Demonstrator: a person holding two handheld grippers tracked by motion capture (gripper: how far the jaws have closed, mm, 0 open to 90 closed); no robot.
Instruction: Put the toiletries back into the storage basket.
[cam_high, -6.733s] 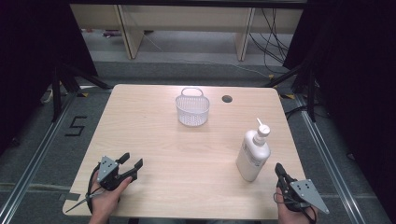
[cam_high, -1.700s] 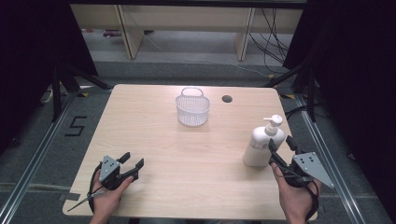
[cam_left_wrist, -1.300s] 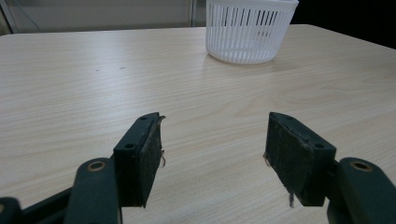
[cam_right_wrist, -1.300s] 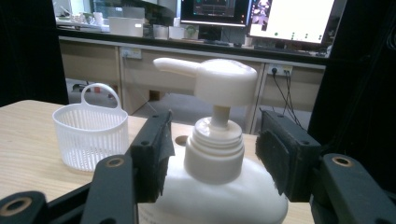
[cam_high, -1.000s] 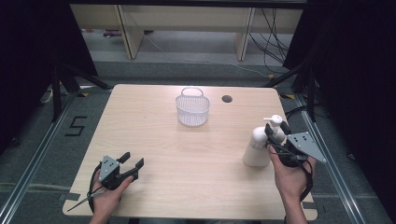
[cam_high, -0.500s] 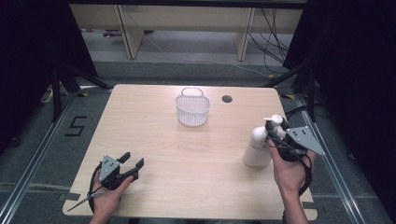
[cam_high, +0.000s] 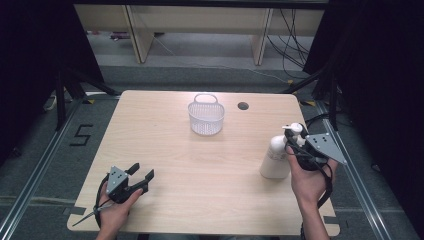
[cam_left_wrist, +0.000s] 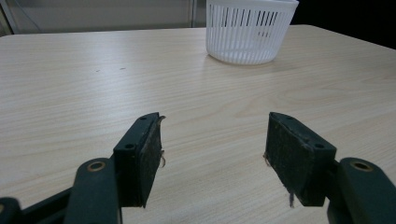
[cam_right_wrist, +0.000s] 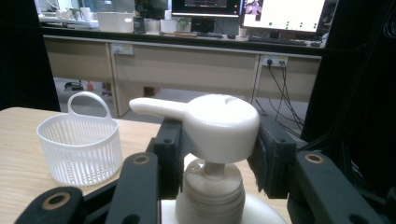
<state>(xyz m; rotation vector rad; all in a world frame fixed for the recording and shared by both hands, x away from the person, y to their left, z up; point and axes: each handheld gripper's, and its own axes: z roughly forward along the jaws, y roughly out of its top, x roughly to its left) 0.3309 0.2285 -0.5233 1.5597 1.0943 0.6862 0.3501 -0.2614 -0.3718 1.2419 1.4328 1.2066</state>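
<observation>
Your left gripper (cam_high: 142, 177): jaws wide, empty, well nearer than the white slatted plastic basket (cam_high: 206, 117). Your right gripper (cam_right_wrist: 217, 154): jaws around the pump neck of the white plastic pump bottle (cam_high: 276, 156), right of the basket. No label legible. Basket's contents indiscernible.

Colours only
White pump bottle (cam_high: 274, 159), white slotted basket (cam_high: 205, 118), pale wood-grain desk (cam_high: 175, 150); both grippers' jaws black, grey plate on right gripper (cam_high: 296, 149).
</observation>
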